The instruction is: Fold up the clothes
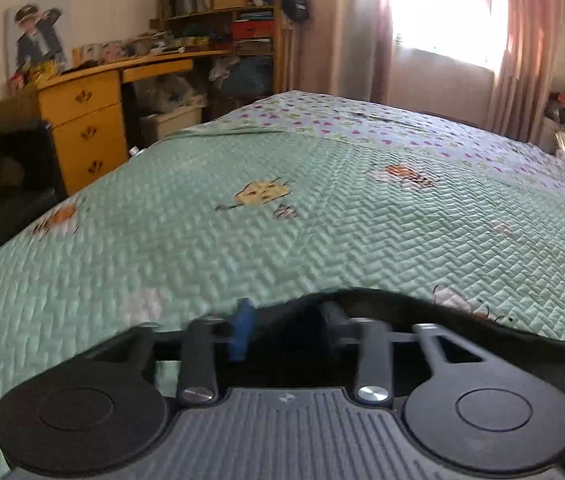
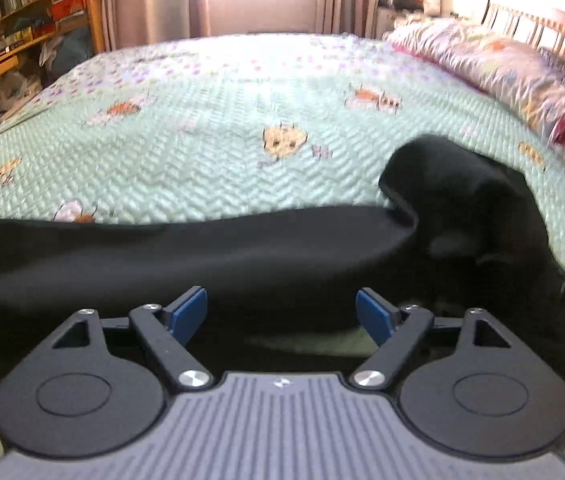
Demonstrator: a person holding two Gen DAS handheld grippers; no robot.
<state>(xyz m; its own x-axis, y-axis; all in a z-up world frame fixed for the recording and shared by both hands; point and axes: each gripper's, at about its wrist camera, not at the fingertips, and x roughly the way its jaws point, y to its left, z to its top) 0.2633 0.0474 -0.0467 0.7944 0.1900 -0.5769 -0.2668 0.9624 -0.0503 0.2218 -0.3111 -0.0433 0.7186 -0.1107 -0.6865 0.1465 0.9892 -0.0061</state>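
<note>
Black garment [image 2: 210, 256] on bedspread [image 2: 218, 168], just beyond right gripper [image 2: 281, 314] spread fingers [image 2: 188, 312]

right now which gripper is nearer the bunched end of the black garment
Right. The right gripper has the black garment's bunched end just ahead to its right; the left gripper sees only the garment's flat edge.

Sunlight pours through the far window [image 1: 438, 12], pink curtains [image 1: 518, 40] either side; wooden desk [image 1: 82, 100] and crowded bookshelf [image 1: 222, 4] far left; headboard [image 2: 542, 28] far right.
</note>
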